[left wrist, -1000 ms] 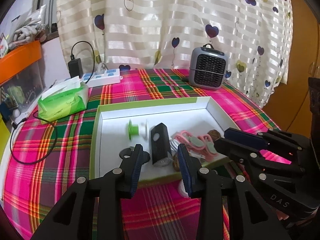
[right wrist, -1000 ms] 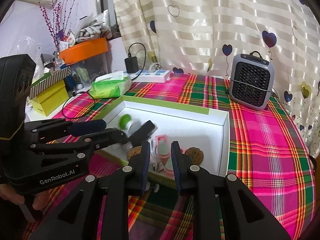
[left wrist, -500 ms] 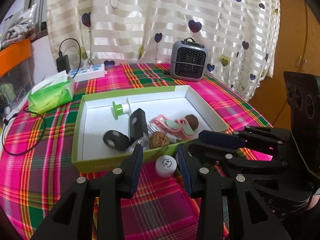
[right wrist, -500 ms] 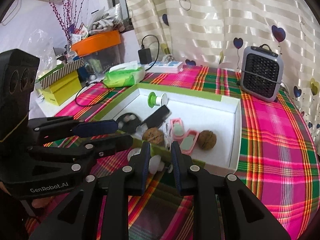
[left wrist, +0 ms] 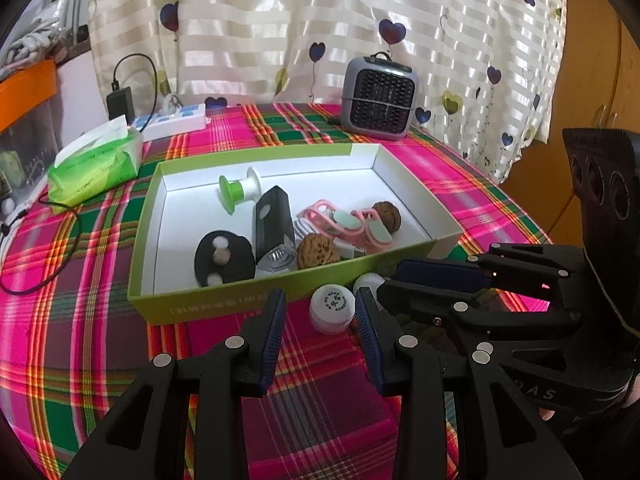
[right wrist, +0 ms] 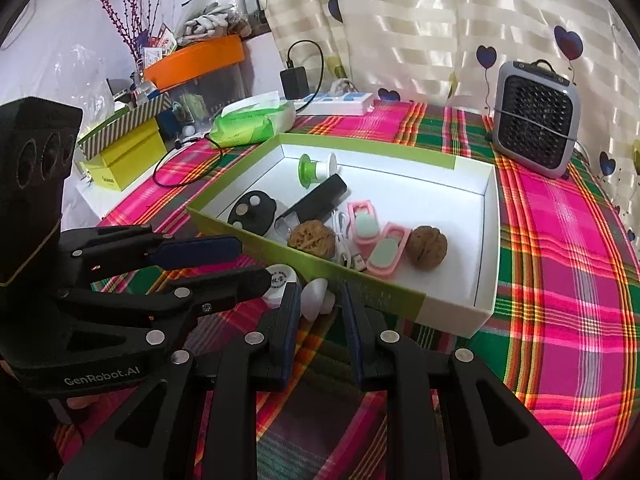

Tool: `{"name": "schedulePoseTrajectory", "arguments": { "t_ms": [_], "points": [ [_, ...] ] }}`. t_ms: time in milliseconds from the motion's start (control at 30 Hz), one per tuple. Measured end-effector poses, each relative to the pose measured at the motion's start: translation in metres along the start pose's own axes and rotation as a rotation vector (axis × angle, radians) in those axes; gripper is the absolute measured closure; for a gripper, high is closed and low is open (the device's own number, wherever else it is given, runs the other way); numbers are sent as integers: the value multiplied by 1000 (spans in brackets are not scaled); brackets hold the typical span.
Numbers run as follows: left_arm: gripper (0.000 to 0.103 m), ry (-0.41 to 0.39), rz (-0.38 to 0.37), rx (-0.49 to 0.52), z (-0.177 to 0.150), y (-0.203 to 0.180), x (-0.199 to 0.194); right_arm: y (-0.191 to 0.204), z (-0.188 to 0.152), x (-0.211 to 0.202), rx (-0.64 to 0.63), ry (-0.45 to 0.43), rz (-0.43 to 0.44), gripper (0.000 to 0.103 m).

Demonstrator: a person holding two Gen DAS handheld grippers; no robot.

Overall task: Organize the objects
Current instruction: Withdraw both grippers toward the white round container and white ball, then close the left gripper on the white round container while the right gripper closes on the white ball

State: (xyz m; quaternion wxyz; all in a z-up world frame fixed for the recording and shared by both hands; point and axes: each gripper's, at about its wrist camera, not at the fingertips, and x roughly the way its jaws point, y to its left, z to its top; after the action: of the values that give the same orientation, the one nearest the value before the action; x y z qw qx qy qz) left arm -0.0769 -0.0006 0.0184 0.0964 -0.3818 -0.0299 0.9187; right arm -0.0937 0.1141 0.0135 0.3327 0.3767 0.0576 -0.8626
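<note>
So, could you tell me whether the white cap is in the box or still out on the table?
Out. The white cap sits on the plaid tablecloth just outside the box's near green wall.

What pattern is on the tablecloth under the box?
The tablecloth is a pink, green and yellow plaid, clearest in the right wrist view.
</note>
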Motion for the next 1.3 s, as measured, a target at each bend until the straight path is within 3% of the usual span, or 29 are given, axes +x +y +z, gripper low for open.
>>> {"name": "schedulePoseTrajectory", "arguments": {
  "t_ms": [667,900,1033,1300],
  "points": [
    [69,82,-51,-44,-3,7,21,3,0,0,-18,9,-18,80],
    [70,76,-62,-78,1,9,26,2,1,1,-16,20,-2,80],
    [76,70,-59,-84,1,10,25,5,1,3,-25,30,8,80],
    [77,52,-3,-87,-3,13,17,14,2,7,-57,38,-11,80]
  ]
}}
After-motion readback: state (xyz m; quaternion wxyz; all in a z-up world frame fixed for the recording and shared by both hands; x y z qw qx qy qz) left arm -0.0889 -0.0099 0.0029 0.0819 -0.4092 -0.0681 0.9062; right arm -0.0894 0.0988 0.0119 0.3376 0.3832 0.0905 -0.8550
